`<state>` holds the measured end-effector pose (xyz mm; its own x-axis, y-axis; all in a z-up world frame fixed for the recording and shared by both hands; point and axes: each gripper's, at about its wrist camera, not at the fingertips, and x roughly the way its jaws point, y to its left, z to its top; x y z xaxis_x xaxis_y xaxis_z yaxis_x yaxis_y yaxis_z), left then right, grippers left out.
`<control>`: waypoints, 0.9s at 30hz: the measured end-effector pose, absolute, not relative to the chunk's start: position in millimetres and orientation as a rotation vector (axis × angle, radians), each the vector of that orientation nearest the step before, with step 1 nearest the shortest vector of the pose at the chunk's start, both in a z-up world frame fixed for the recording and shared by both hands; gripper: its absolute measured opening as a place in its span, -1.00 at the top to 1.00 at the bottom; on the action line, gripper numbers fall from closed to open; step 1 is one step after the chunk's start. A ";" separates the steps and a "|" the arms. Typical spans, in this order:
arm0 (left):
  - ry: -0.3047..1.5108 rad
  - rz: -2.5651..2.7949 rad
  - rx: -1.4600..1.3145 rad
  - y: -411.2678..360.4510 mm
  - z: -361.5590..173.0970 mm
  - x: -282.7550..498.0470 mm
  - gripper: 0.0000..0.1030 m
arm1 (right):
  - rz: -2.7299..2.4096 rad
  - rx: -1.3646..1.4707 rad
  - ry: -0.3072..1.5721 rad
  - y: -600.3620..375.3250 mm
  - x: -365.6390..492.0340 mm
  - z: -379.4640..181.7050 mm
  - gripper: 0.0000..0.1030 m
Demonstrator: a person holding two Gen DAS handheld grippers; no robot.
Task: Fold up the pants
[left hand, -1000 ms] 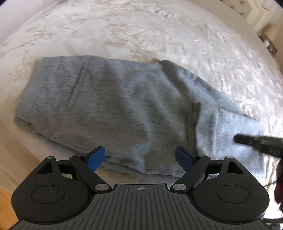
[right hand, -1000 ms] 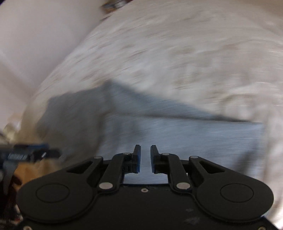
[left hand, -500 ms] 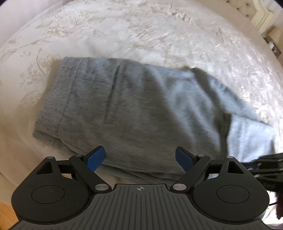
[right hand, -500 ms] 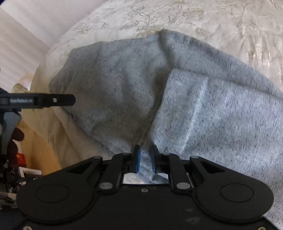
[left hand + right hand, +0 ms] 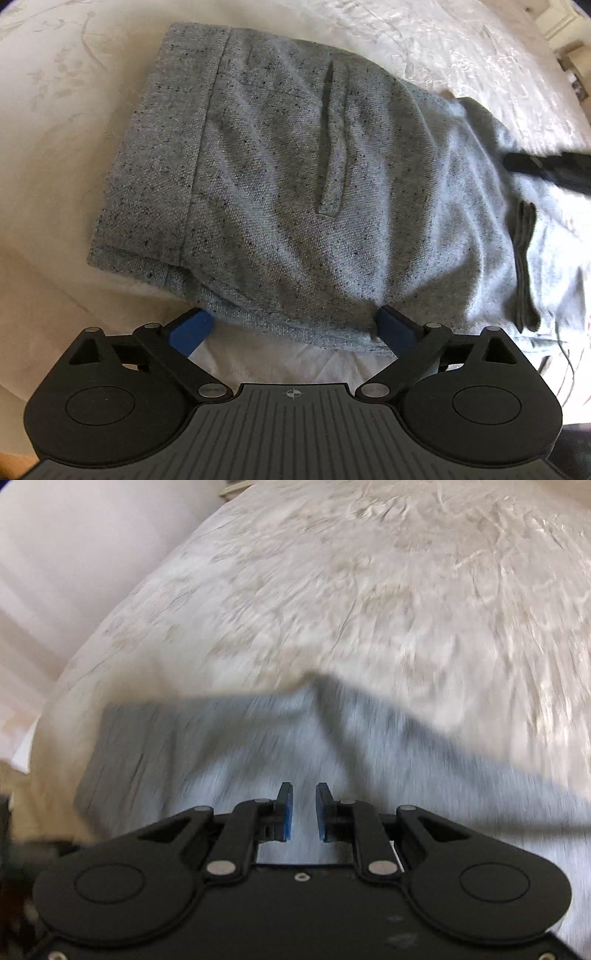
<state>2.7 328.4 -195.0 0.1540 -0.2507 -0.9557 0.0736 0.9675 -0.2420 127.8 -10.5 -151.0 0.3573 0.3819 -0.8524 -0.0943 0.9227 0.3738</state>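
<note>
A: Where do we have the pants [image 5: 295, 192] right now?

B: They lie on the bedspread [image 5: 55, 147], a grey speckled bundle with the waistband end toward our nine o'clock in the left wrist view and a slit pocket running near the centre. A darker fold [image 5: 524, 266] of the same cloth lies at about three o'clock.

A: And our left gripper [image 5: 293, 325]?

B: Its blue pads [image 5: 192, 326] are spread wide, sitting at the near hem of the pants, one pad at each side of that edge. We hold nothing between them.

A: The right gripper [image 5: 303, 810]?

B: Its fingers [image 5: 286, 808] stand close together with a narrow gap between them. The right wrist view is smeared with motion blur, so we cannot tell whether any cloth is pinched there. Grey fabric [image 5: 258, 757] fills the view from six o'clock up to the centre, with the pale bedspread [image 5: 369, 590] beyond at twelve.

A: Do we see the other tool from the left side?

B: Yes, a dark, blurred shape at two o'clock, over the pants: that is the right gripper [image 5: 546, 168].
</note>
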 end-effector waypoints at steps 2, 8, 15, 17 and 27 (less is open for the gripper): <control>1.396 -0.245 -0.155 331.1 -195.3 2.5 -0.91 | 0.280 0.286 1.176 -3.6 154.6 -163.5 0.68; 1.338 -0.299 -0.207 355.2 -180.9 -2.8 -0.90 | 0.139 0.285 1.221 -1.6 214.7 -203.1 0.82; 1.155 -0.244 -0.319 397.9 -135.6 11.4 -0.91 | 0.154 0.253 1.162 4.3 214.6 -183.6 0.69; 1.146 -0.229 -0.320 405.0 -136.8 23.3 -0.91 | 0.181 0.267 1.150 2.3 197.7 -171.8 0.68; 1.226 -0.197 -0.216 403.4 -179.2 62.3 -0.98 | 0.314 0.255 1.192 18.4 82.6 -145.4 0.66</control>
